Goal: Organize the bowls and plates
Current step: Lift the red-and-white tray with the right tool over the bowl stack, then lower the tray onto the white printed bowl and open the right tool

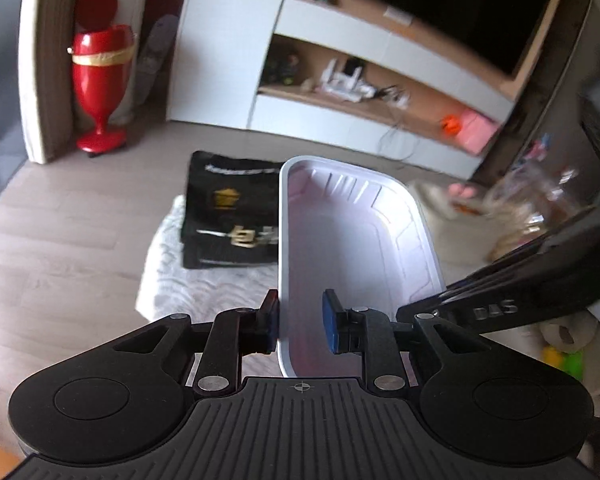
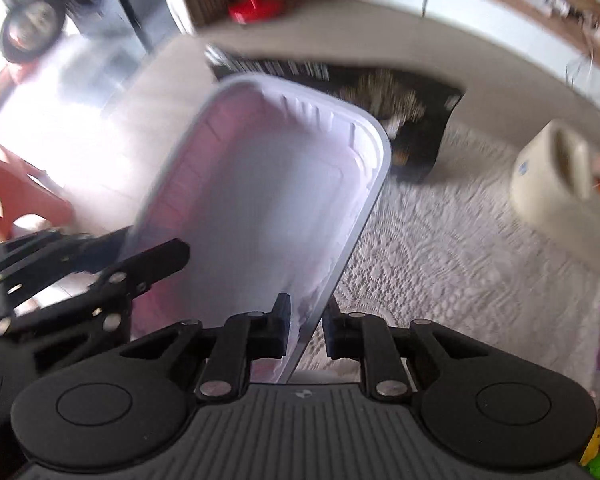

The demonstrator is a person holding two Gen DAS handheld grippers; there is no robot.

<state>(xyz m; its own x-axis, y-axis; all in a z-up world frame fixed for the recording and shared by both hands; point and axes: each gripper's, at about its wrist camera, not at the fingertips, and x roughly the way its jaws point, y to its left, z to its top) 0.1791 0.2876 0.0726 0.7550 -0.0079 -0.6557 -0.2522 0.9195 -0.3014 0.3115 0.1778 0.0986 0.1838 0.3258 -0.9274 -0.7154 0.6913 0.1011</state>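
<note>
Both tools carry one white tray (image 1: 352,248) in the air: the left gripper (image 1: 300,324) straddles its near-left rim, apparently loosely, while the right gripper (image 2: 306,328) pinches the opposite edge. Held from two sides it stays level (the floor's black bag (image 1: 232,216) lies toward 11 o'clock).

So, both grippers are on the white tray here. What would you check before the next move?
1. Left gripper straddles the white tray wall: ok, though contact on the inner side is unclear.
2. Right gripper on the opposite tray wall: ok.
3. Tray empty: ok.
4. Tray level: cannot tell; the right view is blurred.
5. Space below: not ok, the black bag lies there.
6. Destination visible: cannot tell.
</note>
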